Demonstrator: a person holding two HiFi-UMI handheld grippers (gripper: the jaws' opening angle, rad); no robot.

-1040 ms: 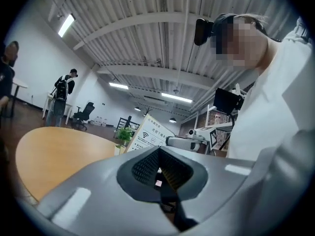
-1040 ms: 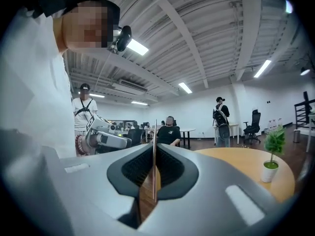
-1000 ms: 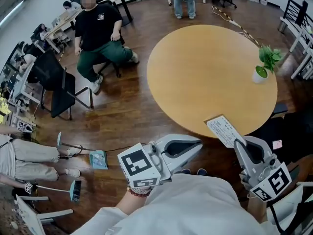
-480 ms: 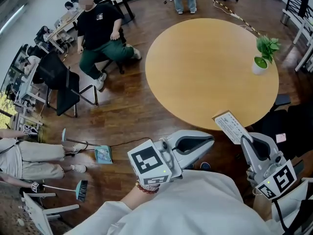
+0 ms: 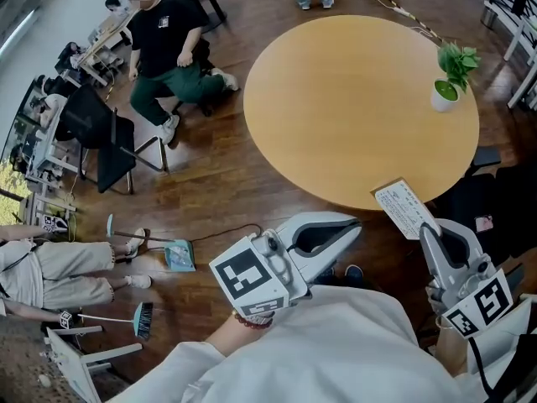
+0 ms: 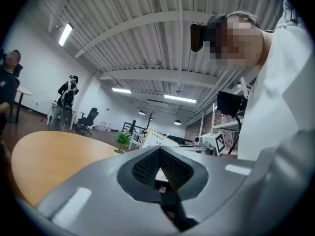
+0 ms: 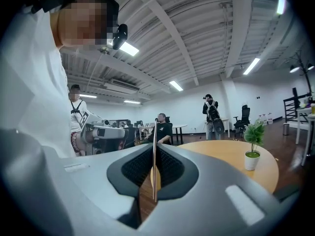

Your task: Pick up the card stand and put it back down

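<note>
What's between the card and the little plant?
Nothing: in the head view, only bare tabletop lies between the card stand and the potted plant.

Grey left gripper (image 5: 356, 223) and right gripper (image 5: 424, 230) carry black-and-white marker cubes (image 5: 247, 280); white sleeve (image 5: 201, 368), red bead bracelet (image 5: 252, 319) at seven o'clock

Ceiling strip lights (image 7: 129, 48) lit the room brightly and evenly, glaring white at the upper right of the right gripper view. The table (image 5: 336, 99) took flat light, with only faint, soft shadows. Both gripper views bowed hard toward black, rounded corners. The left tool (image 6: 160, 173) and right tool (image 7: 154, 156) lay soft-focused along the bottom. The head view curved at its edges.
</note>
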